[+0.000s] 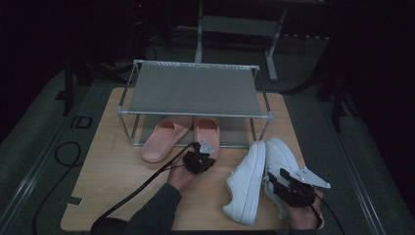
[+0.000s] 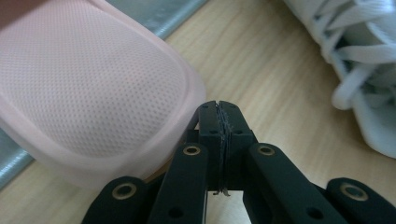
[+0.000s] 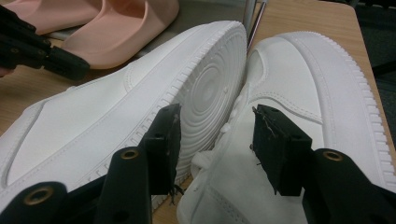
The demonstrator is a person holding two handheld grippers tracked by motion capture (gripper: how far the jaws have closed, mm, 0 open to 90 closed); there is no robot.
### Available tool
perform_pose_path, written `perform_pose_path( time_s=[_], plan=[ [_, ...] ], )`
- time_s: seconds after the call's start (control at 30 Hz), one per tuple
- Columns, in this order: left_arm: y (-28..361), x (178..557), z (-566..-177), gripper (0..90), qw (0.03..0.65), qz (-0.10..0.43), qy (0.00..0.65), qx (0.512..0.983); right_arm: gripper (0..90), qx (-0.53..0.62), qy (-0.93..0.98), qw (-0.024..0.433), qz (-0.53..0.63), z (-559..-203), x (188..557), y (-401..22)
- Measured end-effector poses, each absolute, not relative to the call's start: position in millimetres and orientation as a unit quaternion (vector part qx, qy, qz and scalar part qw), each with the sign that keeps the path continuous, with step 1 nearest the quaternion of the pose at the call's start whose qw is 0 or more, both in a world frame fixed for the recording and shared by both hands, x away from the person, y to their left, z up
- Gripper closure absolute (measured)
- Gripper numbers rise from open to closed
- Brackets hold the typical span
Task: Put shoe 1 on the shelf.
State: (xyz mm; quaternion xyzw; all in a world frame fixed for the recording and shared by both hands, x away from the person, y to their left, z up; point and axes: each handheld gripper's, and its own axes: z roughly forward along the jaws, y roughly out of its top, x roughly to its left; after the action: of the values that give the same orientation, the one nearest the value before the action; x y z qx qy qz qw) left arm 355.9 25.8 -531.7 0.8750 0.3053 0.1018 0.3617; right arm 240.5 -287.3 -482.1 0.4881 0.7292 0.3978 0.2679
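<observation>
Left gripper (image 2: 218, 108) has its jaws pressed fully together on nothing, tips just beside the heel of a pink slipper (image 2: 88, 88) at the shoe rack (image 1: 195, 88). Right gripper (image 3: 215, 135) stands wide apart, straddling where two white sneakers (image 3: 289, 79) touch; whether its pads press them I cannot tell.

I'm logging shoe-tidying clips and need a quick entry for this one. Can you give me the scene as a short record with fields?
surface: wooden table
rack: metal shoe rack at the table's far side
slippers: pink slippers on the rack's lower level, heels sticking out
sneakers: white sneakers on the table in front of the rack, the left one tipped on its side
left gripper: jaws shut, empty, beside a slipper heel
right gripper: jaws apart, around the sneakers; grip cannot be told
</observation>
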Motion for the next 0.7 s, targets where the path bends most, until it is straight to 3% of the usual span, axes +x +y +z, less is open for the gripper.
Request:
perform_pose_path(
  time_s=[0.7],
  plan=[
    [32,396,-534,89.2,0.366,0.121,0.337,0.859,51.1,0.488,0.729,0.268,0.399,-482,240,-288]
  ],
)
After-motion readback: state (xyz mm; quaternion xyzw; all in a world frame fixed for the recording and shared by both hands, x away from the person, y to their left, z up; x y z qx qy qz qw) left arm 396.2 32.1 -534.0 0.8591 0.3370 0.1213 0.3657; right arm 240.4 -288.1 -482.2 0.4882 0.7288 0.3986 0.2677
